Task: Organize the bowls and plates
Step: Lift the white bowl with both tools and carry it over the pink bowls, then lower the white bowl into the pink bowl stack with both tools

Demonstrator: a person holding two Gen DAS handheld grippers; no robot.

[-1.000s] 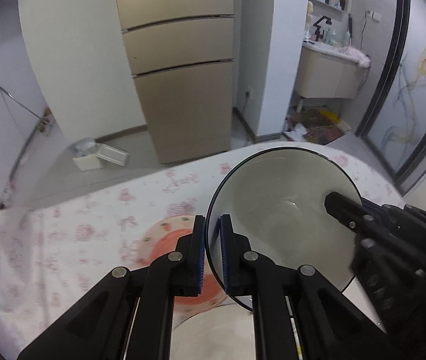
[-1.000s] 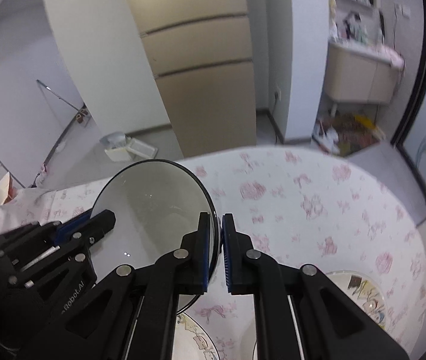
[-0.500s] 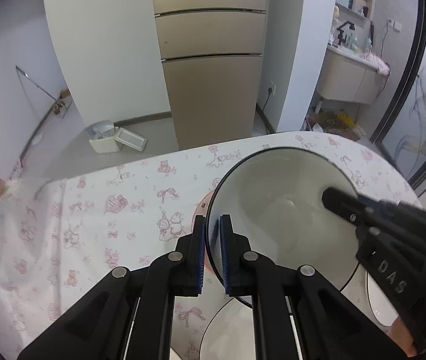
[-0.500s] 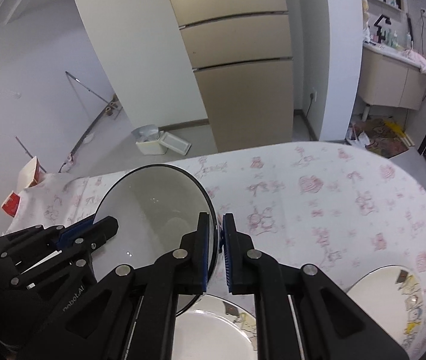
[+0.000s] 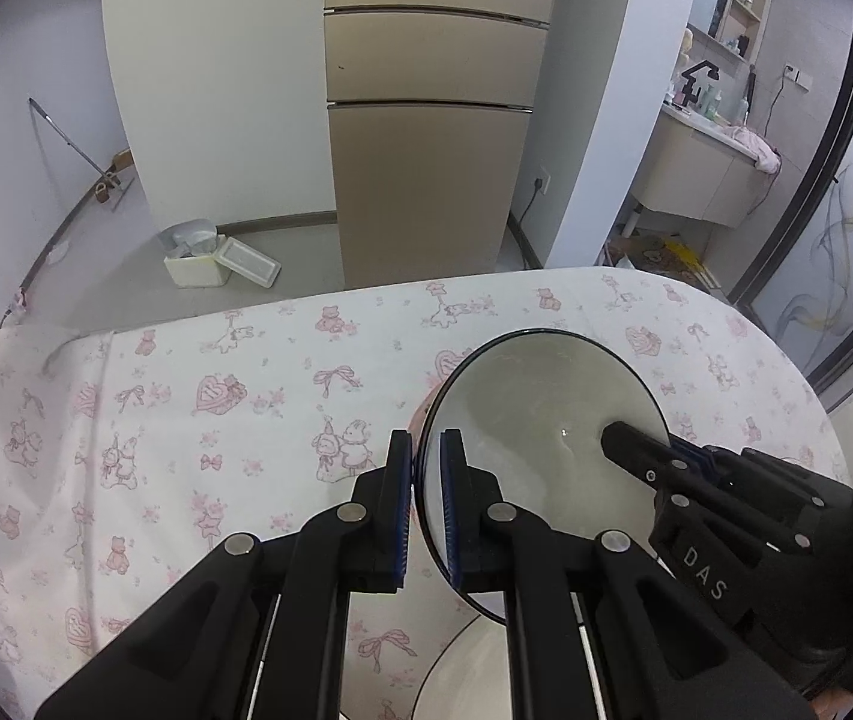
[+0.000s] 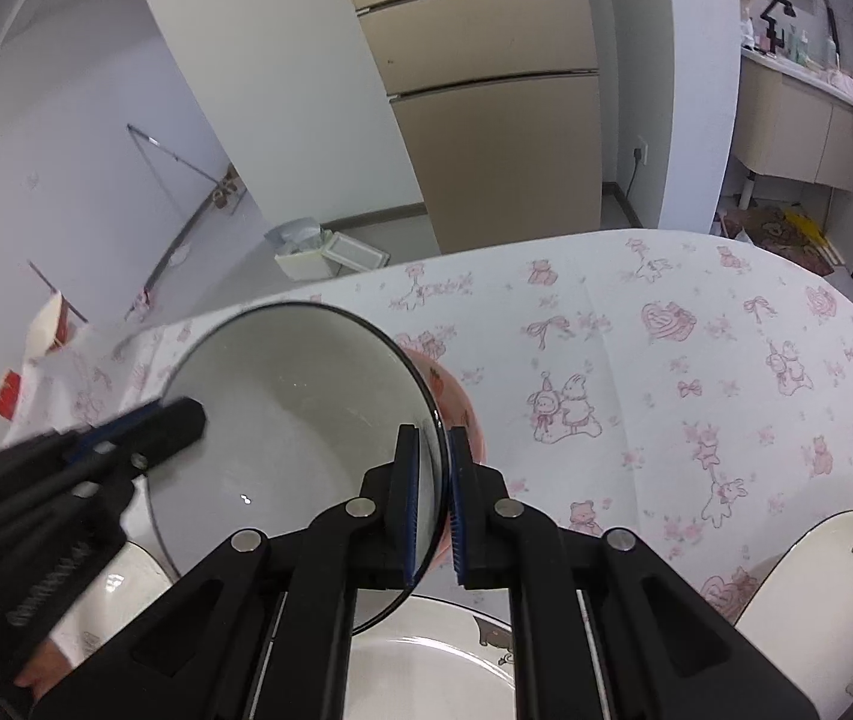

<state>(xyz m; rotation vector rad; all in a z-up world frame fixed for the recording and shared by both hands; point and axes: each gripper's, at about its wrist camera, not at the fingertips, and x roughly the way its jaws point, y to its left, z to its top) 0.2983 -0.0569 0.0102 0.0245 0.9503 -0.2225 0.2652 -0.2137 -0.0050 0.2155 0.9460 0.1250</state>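
A white bowl with a thin dark rim (image 5: 546, 420) hangs tilted over the table, held between both grippers. My left gripper (image 5: 425, 450) is shut on its left rim. The right gripper (image 5: 636, 450) reaches in from the right, one finger inside the bowl. In the right wrist view the same bowl (image 6: 294, 420) fills the left half, my right gripper (image 6: 433, 444) is shut on its right rim, and the left gripper (image 6: 180, 414) grips the far side. A pink strawberry-patterned bowl (image 6: 459, 402) sits on the table just behind and below the held bowl.
A white plate with cartoon prints (image 6: 444, 660) lies under the right gripper, with another printed plate (image 6: 834, 588) at the right edge. The table carries a pink-patterned white cloth (image 5: 216, 420). Beyond its far edge are a beige fridge (image 5: 426, 150) and a white box (image 5: 198, 267) on the floor.
Both grippers have carried the white bowl down and forward over the table. The pink bowl, earlier well clear to the left, now sits close behind it.
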